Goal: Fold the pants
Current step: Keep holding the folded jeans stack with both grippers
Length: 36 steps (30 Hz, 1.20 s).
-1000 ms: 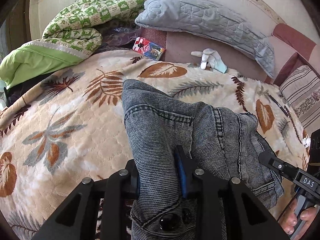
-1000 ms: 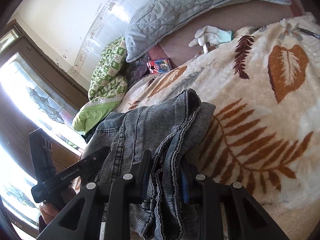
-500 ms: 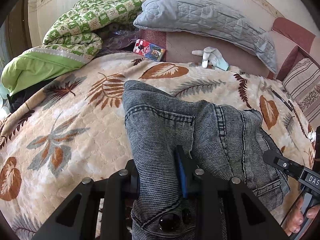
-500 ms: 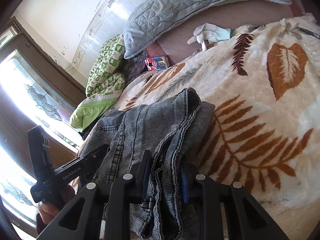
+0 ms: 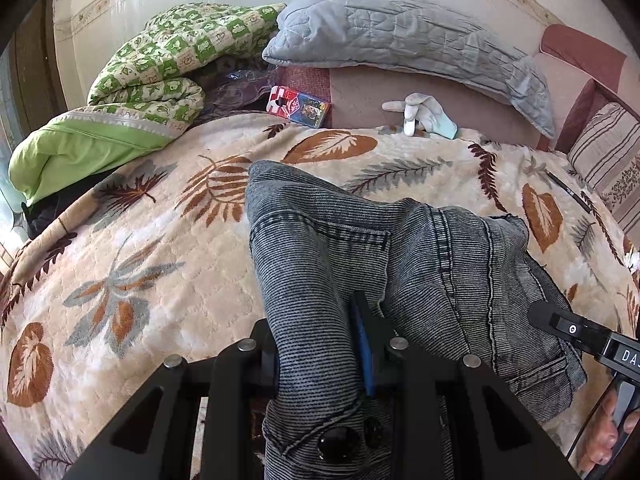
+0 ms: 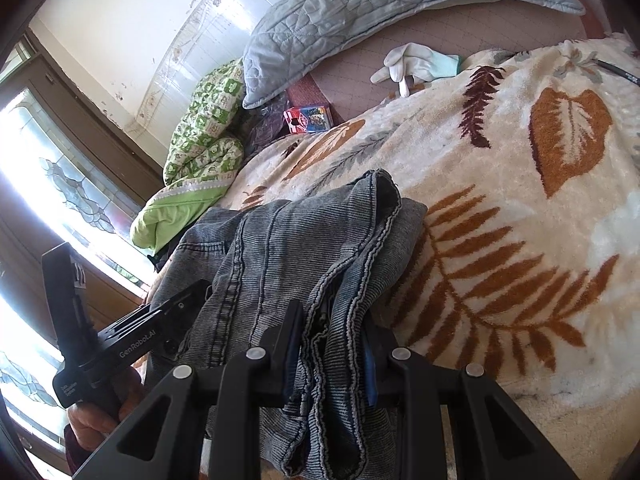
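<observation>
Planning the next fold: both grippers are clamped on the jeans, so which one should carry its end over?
Probably right. The right gripper holds the stacked leg hems of the jeans, a free end beside open blanket. The left gripper pins the buttoned waistband, better kept as anchor.

Landmark: grey pillow (image 5: 404,46) at the head of the bed. Left wrist cam sits close over the leaf blanket (image 5: 132,248), tilted down, facing the pillow roughly square on; pillow spans top centre. Right wrist cam is also close and tilted down, but rolled, so the pillow (image 6: 360,12) runs diagonally across the top. Shared: pillow, white glove (image 5: 420,114) (image 6: 416,62) just below it, green quilt (image 5: 168,68) (image 6: 208,120) left of it. Each view catches the other gripper's body at its edge.
</observation>
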Tool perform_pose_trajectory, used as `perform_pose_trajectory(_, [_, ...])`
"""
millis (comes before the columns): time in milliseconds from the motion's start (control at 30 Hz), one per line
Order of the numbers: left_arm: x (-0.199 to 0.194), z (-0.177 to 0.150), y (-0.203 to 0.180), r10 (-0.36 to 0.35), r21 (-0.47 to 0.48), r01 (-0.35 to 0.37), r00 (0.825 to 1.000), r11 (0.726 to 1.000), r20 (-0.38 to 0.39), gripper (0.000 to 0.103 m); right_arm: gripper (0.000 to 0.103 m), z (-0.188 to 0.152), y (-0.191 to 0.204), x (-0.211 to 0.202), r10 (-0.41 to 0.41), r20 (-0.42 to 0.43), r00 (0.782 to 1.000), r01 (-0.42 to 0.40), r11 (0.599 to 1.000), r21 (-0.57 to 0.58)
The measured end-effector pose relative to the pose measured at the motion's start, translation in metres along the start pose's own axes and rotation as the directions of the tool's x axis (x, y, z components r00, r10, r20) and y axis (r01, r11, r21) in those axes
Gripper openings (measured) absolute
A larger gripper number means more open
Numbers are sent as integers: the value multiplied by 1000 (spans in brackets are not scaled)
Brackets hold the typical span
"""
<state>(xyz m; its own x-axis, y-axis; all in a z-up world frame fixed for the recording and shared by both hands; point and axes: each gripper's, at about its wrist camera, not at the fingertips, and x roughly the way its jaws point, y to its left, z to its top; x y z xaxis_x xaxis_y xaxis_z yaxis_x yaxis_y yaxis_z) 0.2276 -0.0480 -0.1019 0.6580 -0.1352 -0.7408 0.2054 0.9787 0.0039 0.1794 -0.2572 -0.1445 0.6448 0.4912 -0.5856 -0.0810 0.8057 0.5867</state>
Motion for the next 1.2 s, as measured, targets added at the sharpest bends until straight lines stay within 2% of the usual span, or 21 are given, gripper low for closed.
perform_pose_trajectory(600, [0, -6, -4, 40, 34, -40, 999, 999, 15, 30, 28, -2, 3, 2, -27, -10, 1000, 27, 999, -22])
perform_pose_trajectory(1200, [-10, -5, -9, 35, 39, -36, 999, 999, 34, 30, 28, -3, 12, -4, -45, 3, 999, 45, 998, -50])
